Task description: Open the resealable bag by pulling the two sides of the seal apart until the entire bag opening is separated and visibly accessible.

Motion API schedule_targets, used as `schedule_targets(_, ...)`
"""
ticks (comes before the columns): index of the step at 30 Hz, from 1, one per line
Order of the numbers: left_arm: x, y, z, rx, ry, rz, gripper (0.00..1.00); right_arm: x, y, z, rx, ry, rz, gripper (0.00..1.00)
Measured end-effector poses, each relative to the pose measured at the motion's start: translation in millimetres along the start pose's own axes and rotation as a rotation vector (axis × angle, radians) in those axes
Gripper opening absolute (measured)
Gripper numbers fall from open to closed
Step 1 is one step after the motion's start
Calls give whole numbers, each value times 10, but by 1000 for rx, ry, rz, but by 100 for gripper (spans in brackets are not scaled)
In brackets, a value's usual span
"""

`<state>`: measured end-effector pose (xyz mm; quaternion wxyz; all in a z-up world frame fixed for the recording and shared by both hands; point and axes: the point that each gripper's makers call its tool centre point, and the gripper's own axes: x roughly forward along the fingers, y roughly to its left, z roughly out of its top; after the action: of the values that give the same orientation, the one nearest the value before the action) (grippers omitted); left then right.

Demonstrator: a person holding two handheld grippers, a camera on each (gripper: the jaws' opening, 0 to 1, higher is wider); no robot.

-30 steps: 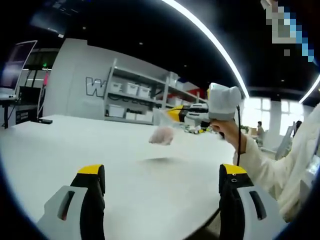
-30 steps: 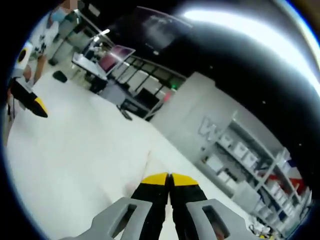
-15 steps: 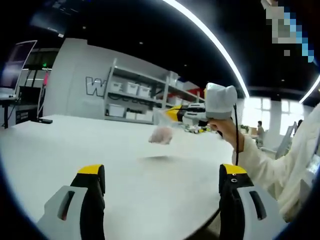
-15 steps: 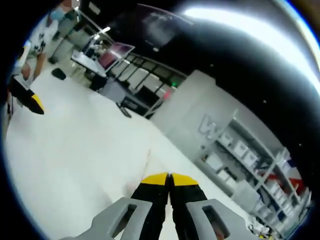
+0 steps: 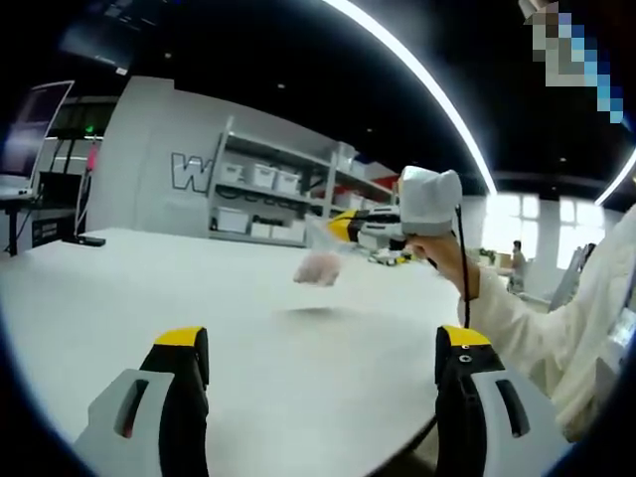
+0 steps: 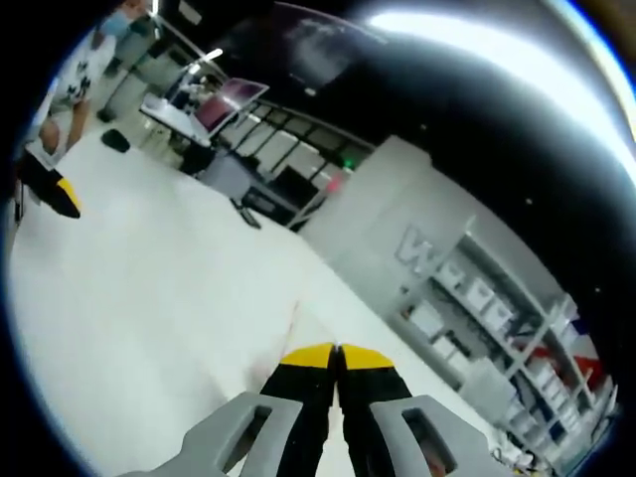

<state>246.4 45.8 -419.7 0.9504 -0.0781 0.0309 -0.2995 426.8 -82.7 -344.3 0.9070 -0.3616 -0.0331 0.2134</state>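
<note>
Right gripper (image 6: pixel 336 350) was clamped on the clear resealable bag (image 5: pixel 320 260), suspending it above the white table (image 5: pixel 248 318); left gripper (image 5: pixel 323 343) jaws stood apart, nearer.

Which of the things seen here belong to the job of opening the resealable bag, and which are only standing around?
Belong to the job:
- resealable bag, hanging above the white table
- right hand-held gripper, shut on the bag's top edge
- left hand-held gripper, jaws wide apart

Only standing around:
- shelf unit with white bins
- monitor
- small items at the table's far edge
</note>
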Motion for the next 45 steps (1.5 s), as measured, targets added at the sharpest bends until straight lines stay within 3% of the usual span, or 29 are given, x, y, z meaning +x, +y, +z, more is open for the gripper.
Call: schedule_targets(45,-36,78,-29,-13,9,27,94,312,-32,3,-56,36,27,0)
